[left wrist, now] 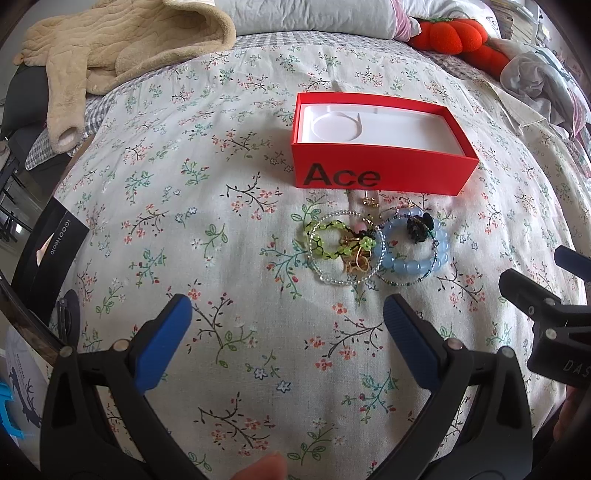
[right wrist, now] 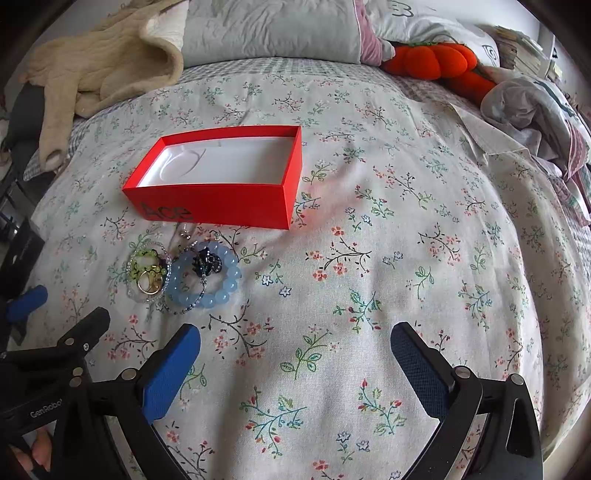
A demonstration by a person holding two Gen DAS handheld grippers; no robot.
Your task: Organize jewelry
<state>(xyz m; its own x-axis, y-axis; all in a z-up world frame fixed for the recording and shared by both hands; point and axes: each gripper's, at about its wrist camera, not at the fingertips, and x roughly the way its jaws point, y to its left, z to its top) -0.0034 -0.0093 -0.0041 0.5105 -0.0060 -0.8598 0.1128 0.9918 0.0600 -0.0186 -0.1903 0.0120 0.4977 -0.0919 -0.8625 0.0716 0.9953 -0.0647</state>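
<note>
A red "Ace" box (left wrist: 376, 173) (right wrist: 214, 203) with a white empty insert lies open on the floral bedspread. Just in front of it is a small heap of jewelry: a blue bead bracelet (left wrist: 415, 264) (right wrist: 218, 295), a green flower bracelet (left wrist: 327, 240) (right wrist: 142, 264), a clear bead ring, gold rings (left wrist: 356, 260) (right wrist: 149, 286) and a dark charm (left wrist: 419, 225) (right wrist: 207, 264). My left gripper (left wrist: 288, 317) hovers open, nearer to me than the heap, holding nothing. My right gripper (right wrist: 295, 347) is open too, to the right of the heap and empty.
A beige fleece garment (left wrist: 110, 48) lies at the back left, pillows and an orange plush (left wrist: 454, 35) at the back. Crumpled clothes (right wrist: 535, 110) pile at the right. A black box (left wrist: 48, 251) sits at the bed's left edge.
</note>
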